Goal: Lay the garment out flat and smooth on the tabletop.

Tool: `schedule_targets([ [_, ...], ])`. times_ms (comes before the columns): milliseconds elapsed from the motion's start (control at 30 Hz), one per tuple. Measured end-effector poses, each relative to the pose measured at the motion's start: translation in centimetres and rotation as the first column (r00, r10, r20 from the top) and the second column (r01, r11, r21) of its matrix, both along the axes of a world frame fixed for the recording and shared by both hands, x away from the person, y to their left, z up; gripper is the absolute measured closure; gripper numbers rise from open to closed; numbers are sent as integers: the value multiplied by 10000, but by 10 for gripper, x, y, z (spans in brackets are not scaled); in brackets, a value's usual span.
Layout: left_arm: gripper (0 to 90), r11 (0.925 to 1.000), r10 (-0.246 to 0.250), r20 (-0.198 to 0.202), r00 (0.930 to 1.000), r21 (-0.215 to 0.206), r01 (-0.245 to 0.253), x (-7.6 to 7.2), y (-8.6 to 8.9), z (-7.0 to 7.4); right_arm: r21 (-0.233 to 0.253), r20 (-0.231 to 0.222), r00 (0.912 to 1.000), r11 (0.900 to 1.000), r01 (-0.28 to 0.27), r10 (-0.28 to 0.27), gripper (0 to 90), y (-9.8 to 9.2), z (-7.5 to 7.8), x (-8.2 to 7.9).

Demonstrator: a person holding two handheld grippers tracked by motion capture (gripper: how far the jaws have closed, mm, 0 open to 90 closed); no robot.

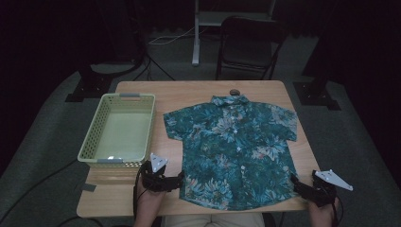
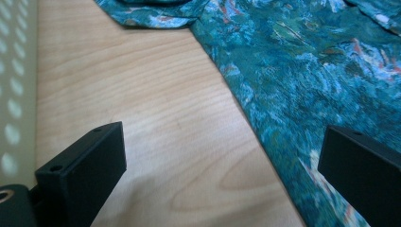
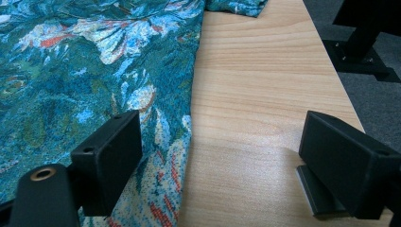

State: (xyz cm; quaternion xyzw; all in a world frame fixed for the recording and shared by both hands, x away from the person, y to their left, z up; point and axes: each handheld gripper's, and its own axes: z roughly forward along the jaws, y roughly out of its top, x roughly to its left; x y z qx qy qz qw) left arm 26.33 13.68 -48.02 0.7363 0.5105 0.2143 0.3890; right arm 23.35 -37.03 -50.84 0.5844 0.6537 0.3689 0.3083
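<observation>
Flat floral-print shirt (image 1: 235, 150) btwn open claws

The shirt (image 1: 234, 151) is teal and deep blue with a leafy floral print, flecked with pale blue, white and small touches of coral red, and it has white buttons. The basket (image 1: 90, 137) is pale green with a grid of small holes, the table (image 1: 142, 90) light wood with visible grain. Both grippers' jaws are matt black; the small round thing (image 1: 233, 91) beyond the collar looks brownish, though it's dim there.

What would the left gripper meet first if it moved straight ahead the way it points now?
Probably the side edge of the teal floral short-sleeved shirt, which crosses ahead of the open left gripper; depth is unclear.
</observation>
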Motion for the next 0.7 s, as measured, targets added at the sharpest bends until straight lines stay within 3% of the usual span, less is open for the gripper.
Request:
schedule_targets([
  [233, 25, 9994, 347, 43, 9994, 18, -347, -17, 7, -1, -4, -2, 10000, 10000, 3, -3, 132, 0, 0, 0],
  [533, 25, 9990, 351, 46, 9994, 273, -352, -32, 7, -8, 7, 1, 10000, 10000, 1, -1, 132, 0, 0, 0],
  [700, 26, 9974, 522, 443, 9977, 477, -543, -38, 7, -12, 14, 1, 10000, 10000, 1, -1, 132, 0, 0, 0],
])
